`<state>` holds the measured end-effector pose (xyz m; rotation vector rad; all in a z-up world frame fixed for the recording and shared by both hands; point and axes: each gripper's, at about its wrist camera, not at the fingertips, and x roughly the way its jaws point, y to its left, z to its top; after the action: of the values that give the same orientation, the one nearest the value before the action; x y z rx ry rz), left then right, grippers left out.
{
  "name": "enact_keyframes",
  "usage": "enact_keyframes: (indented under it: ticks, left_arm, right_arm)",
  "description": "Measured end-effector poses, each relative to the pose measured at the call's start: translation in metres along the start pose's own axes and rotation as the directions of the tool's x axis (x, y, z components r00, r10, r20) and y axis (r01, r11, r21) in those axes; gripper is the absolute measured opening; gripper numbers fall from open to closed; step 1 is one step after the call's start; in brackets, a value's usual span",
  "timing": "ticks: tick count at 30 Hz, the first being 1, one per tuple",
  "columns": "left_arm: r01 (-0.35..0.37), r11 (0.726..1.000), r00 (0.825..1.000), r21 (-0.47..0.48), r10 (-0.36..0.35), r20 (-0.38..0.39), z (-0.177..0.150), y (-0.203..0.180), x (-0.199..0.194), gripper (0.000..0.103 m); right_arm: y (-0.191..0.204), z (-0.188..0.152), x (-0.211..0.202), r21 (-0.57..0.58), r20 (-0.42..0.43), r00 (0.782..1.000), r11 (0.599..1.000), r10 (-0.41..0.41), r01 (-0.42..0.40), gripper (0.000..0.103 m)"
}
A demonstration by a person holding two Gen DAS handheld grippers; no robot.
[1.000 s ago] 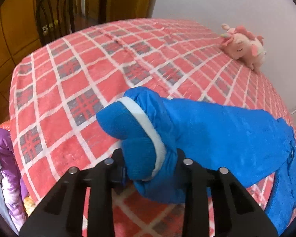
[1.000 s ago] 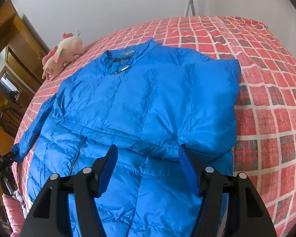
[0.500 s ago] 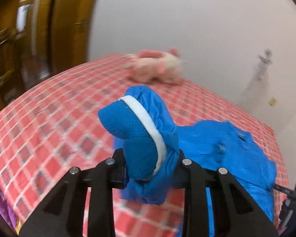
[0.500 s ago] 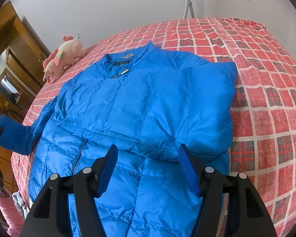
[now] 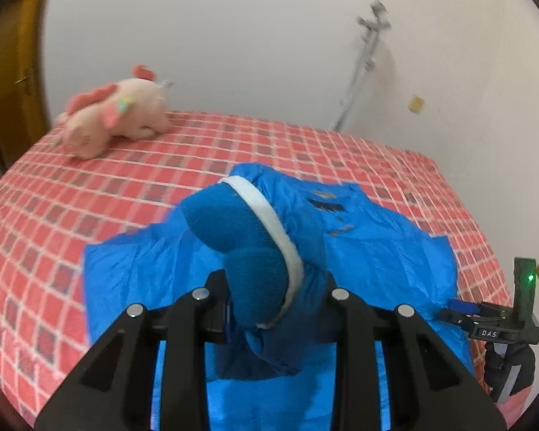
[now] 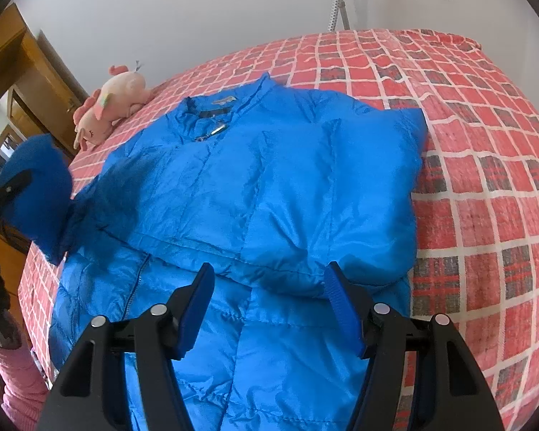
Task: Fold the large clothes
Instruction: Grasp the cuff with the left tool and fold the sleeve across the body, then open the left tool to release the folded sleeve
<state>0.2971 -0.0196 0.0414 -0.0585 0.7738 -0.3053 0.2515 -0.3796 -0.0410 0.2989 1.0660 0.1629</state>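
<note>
A large blue puffer jacket (image 6: 262, 194) lies front-up on the bed, its right sleeve folded across the chest. My left gripper (image 5: 269, 309) is shut on the jacket's left sleeve cuff (image 5: 248, 237), blue fleece with a white band, and holds it lifted over the jacket body (image 5: 377, 251). The lifted cuff also shows at the left of the right wrist view (image 6: 36, 194). My right gripper (image 6: 269, 309) is open and empty, hovering just above the jacket's lower front. It shows small at the right edge of the left wrist view (image 5: 460, 314).
The bed has a red plaid cover (image 6: 485, 165). A pink plush toy (image 6: 107, 107) lies near the head of the bed by the wall, also in the left wrist view (image 5: 115, 118). Wooden doors (image 6: 28, 82) stand at the left. A metal pole (image 5: 363, 68) leans by the wall.
My left gripper has carried the sleeve cuff up off the bed and swung it over the jacket body. My right gripper has stayed open in place above the jacket.
</note>
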Motion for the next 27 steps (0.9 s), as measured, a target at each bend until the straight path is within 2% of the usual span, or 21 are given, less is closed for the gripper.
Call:
enact_keyframes:
  ticks: [4, 10, 12, 13, 14, 15, 17, 18, 20, 23, 24, 27]
  left_arm:
    - [-0.007, 0.999, 0.999, 0.033, 0.009, -0.048, -0.003, -0.021, 0.035, 0.027]
    - [0.004, 0.999, 0.988, 0.033, 0.001, -0.152, -0.017, -0.024, 0.078, 0.030]
    - [0.030, 0.999, 0.983, 0.034, -0.024, -0.180, -0.021, -0.022, 0.086, 0.035]
    - [0.046, 0.998, 0.981, 0.039, -0.038, -0.189, -0.024, -0.022, 0.085, 0.043]
    - [0.080, 0.996, 0.979, 0.043, -0.070, -0.193, -0.026, -0.022, 0.081, 0.059]
    - [0.111, 0.993, 0.977, 0.038, -0.102, -0.187, -0.026, -0.022, 0.076, 0.066]
    - [0.178, 0.984, 0.974, 0.020, -0.173, -0.147, -0.026, -0.015, 0.058, 0.069]
    - [0.184, 0.983, 0.975, 0.015, -0.180, -0.132, -0.025, -0.011, 0.052, 0.069]
    - [0.169, 0.986, 0.980, -0.002, -0.169, -0.104, -0.023, 0.000, 0.043, 0.069]
    - [0.091, 0.996, 0.990, -0.013, -0.092, -0.106, -0.024, 0.016, 0.049, 0.068]
    - [0.053, 0.999, 0.989, -0.011, -0.054, -0.136, -0.028, 0.020, 0.059, 0.067]
    - [0.016, 1.000, 0.975, 0.004, -0.014, -0.222, -0.038, 0.026, 0.094, 0.066]
  right_arm:
    - [-0.003, 0.000, 0.002, 0.003, -0.004, 1.000, 1.000, -0.001, 0.001, 0.064]
    - [-0.004, 0.001, 0.005, 0.004, -0.006, 1.000, 1.000, -0.006, 0.006, 0.064]
    - [-0.005, 0.001, 0.006, 0.001, -0.008, 1.000, 1.000, -0.008, 0.008, 0.064]
    - [-0.005, 0.000, 0.007, 0.002, -0.009, 1.000, 1.000, -0.008, 0.008, 0.064]
    - [-0.006, 0.000, 0.007, 0.002, -0.010, 1.000, 1.000, -0.007, 0.007, 0.064]
    - [-0.006, 0.000, 0.007, 0.003, -0.010, 1.000, 1.000, -0.006, 0.006, 0.064]
    - [-0.006, 0.000, 0.007, 0.002, -0.010, 1.000, 1.000, -0.007, 0.007, 0.064]
    - [-0.006, 0.000, 0.008, 0.002, -0.011, 1.000, 1.000, -0.009, 0.009, 0.064]
    - [-0.006, 0.000, 0.010, 0.000, -0.012, 1.000, 1.000, -0.014, 0.014, 0.064]
    - [-0.005, -0.001, 0.012, -0.004, -0.012, 1.000, 1.000, -0.024, 0.024, 0.064]
    - [-0.005, -0.001, 0.012, -0.006, -0.012, 1.000, 1.000, -0.027, 0.027, 0.064]
    - [-0.004, -0.001, 0.014, -0.008, -0.015, 0.999, 0.999, -0.033, 0.032, 0.064]
